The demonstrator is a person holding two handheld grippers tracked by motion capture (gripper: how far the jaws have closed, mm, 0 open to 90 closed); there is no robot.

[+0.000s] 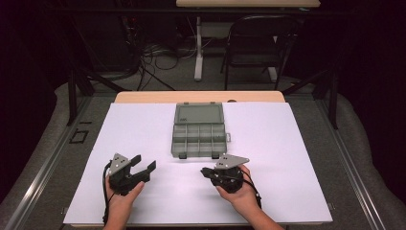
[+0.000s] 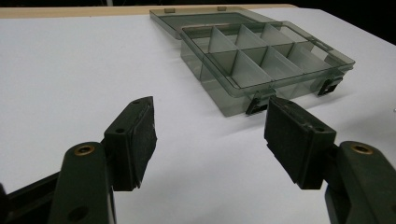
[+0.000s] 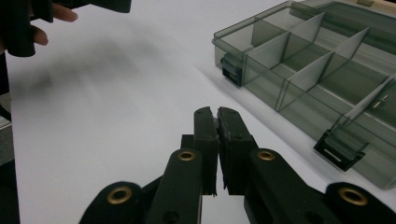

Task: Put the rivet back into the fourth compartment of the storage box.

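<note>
High view: I see the smoky compartment box (image 1: 198,137) lying open at the middle of the white table (image 1: 143,129), its lid (image 1: 199,114) folded flat toward the far edge and its two latches facing me. My left tongs (image 1: 145,163) sit near and to the left of the box, well apart from it, spread wide with nothing between the jaws. My right tongs (image 1: 205,171) rest just near of the box's near right corner, tips turned leftward, jaws pressed together on nothing. Beyond the table stands a dark chair (image 1: 256,45).

Left gripper view: the left tongs (image 2: 210,128) stand spread over bare table (image 2: 70,70). The box (image 2: 261,60) lies beyond and to the right, its dividers (image 2: 243,49) upright, the compartments I can see holding nothing. The near latch (image 2: 257,103) shows just past the right-hand pad.

Right gripper view: the right tongs (image 3: 217,123) are pressed together, pads meeting, gripping nothing. The box (image 3: 322,74) lies to the right, close beside the jaws but not touching. One latch (image 3: 340,147) hangs open at its front wall. The other hand (image 3: 44,23) shows at the far left.
</note>
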